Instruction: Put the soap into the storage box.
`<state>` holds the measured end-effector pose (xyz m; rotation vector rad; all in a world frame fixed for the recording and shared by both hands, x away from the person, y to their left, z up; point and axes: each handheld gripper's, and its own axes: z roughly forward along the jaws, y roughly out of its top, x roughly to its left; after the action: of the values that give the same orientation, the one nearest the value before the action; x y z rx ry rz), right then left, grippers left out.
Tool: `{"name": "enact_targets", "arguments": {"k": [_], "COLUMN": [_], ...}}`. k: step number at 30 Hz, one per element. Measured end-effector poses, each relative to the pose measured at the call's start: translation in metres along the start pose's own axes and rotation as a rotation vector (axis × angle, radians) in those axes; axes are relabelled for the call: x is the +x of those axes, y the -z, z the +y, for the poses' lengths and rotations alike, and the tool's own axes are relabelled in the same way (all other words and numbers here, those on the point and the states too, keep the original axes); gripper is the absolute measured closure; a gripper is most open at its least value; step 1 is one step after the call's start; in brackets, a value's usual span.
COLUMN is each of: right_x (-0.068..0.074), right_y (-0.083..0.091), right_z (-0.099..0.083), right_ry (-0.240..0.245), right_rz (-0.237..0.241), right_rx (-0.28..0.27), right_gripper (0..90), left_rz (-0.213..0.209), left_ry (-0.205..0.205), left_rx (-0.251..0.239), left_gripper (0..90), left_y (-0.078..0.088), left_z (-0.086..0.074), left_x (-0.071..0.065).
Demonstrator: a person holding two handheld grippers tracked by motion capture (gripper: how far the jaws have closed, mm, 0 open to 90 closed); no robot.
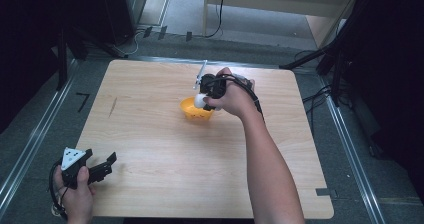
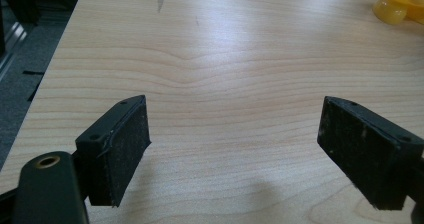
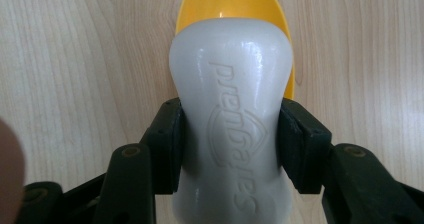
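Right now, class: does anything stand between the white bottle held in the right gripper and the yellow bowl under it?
Nothing visible does. The right gripper is shut on the white bottle, whose far end hangs directly over the yellow bowl. The left gripper rests open, far off at the table's near-left corner.

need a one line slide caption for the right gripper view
Right gripper clamps a white embossed plastic bottle above a yellow bowl on the wooden table.
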<state>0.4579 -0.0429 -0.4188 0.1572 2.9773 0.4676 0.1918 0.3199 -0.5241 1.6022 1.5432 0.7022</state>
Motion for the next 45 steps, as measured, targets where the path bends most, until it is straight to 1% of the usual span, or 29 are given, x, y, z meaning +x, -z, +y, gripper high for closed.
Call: {"name": "enact_targets", "arguments": {"k": [2, 4, 6, 7, 8, 9, 10, 12, 13, 14, 17, 18, 22, 23, 24, 25, 27, 31, 33, 34, 35, 37, 38, 41, 42, 45], "right_x": [-0.001, -0.002, -0.002, -0.002, -0.003, -0.004, -0.003, -0.006, -0.005, -0.007, -0.008, -0.007, -0.009, -0.009, -0.009, -0.01, -0.012, -0.012, -0.013, -0.014, -0.016, -0.019, -0.02, -0.02, -0.02, -0.018], "right_y": [-0.001, -0.005, -0.007, -0.009, -0.014, -0.016, -0.017, -0.02, -0.021, -0.023, -0.027, -0.028, -0.032, -0.031, -0.031, -0.032, -0.033, -0.036, -0.037, -0.036, -0.035, -0.029, -0.027, -0.022, -0.019, -0.017], "right_z": [0.003, 0.005, 0.006, 0.007, 0.01, 0.011, 0.012, 0.014, 0.015, 0.016, 0.018, 0.018, 0.019, 0.018, 0.018, 0.018, 0.017, 0.017, 0.016, 0.015, 0.015, 0.013, 0.011, 0.009, 0.006, -0.001], "right_ry": [0.016, 0.027, 0.03, 0.024, 0.039, 0.062, 0.042, 0.056, 0.044, 0.056, 0.057, 0.048, 0.059, 0.049, 0.049, 0.036, 0.045, 0.035, 0.034, 0.02, 0.016, 0.002, -0.007, -0.012, -0.023, -0.048], "right_rz": [-0.009, 0.003, 0.007, 0.011, 0.024, 0.028, 0.032, 0.034, 0.038, 0.039, 0.045, 0.047, 0.042, 0.042, 0.042, 0.051, 0.051, 0.056, 0.058, 0.063, 0.071, 0.051, 0.052, 0.043, 0.039, 0.048], "right_rx": [-0.006, -0.007, -0.002, 0.012, 0.028, 0.019, 0.024, 0.011, 0.019, 0.012, 0.016, 0.022, 0.018, 0.017, 0.017, 0.01, -0.002, 0.006, -0.001, -0.01, -0.036, -0.067, -0.081, -0.091, -0.102, -0.12], "right_gripper": [50.9, 50.9, 50.9, 50.9, 50.8, 50.8, 50.8, 50.8, 50.8, 50.8, 50.8, 50.8, 50.7, 50.7, 50.7, 50.7, 50.7, 50.7, 49.9, 49.4, 48.2, 45.5, 44.8, 43.6, 43.4, 43.3], "left_rz": [-0.003, -0.005, -0.006, -0.007, -0.006, -0.007, -0.007, -0.007, -0.009, -0.009, -0.009, -0.009, -0.01, -0.01, -0.01, -0.01, -0.011, -0.011, -0.012, -0.011, -0.011, -0.011, -0.011, -0.011, -0.01, -0.01], "left_ry": [-0.002, -0.002, -0.002, -0.001, 0.002, 0.002, 0.002, -0.001, -0.002, -0.001, -0.002, 0.0, -0.001, -0.002, -0.002, -0.003, -0.003, -0.003, -0.004, -0.005, -0.006, -0.005, -0.006, -0.004, -0.005, -0.009], "left_rx": [0.0, 0.001, 0.0, 0.0, -0.003, -0.003, -0.003, -0.001, -0.001, -0.001, 0.0, 0.0, 0.001, 0.002, 0.002, 0.003, 0.003, 0.002, 0.001, 0.003, 0.005, 0.002, 0.005, 0.003, 0.003, 0.005], "left_gripper": [13.9, 13.9, 13.9, 13.9, 13.9, 13.9, 13.9, 13.9, 13.9, 13.9, 13.9, 13.9, 13.9, 13.9, 13.9, 13.9, 13.9, 13.9, 13.9, 13.9, 13.9, 13.9, 13.9, 13.9, 13.9, 13.9], "left_y": [0.0, 0.0, 0.0, 0.0, 0.0, 0.0, 0.0, 0.0, 0.0, 0.0, 0.0, 0.0, 0.0, 0.0, 0.0, 0.0, 0.0, 0.0, 0.0, 0.0, 0.0, 0.0, 0.0, 0.0, 0.0, 0.0], "left_z": [0.0, 0.0, 0.0, 0.0, 0.0, 0.0, 0.0, 0.0, 0.0, 0.0, 0.0, 0.0, 0.0, 0.0, 0.0, 0.0, 0.0, 0.0, 0.0, 0.0, 0.0, 0.0, 0.0, 0.0, 0.0, 0.0], "left_x": [0.0, 0.0, 0.0, 0.0, 0.0, 0.0, 0.0, 0.0, 0.001, 0.001, 0.001, 0.001, 0.001, 0.001, 0.001, 0.001, 0.001, 0.001, 0.001, 0.001, 0.001, 0.0, 0.0, 0.0, 0.0, 0.0]}}
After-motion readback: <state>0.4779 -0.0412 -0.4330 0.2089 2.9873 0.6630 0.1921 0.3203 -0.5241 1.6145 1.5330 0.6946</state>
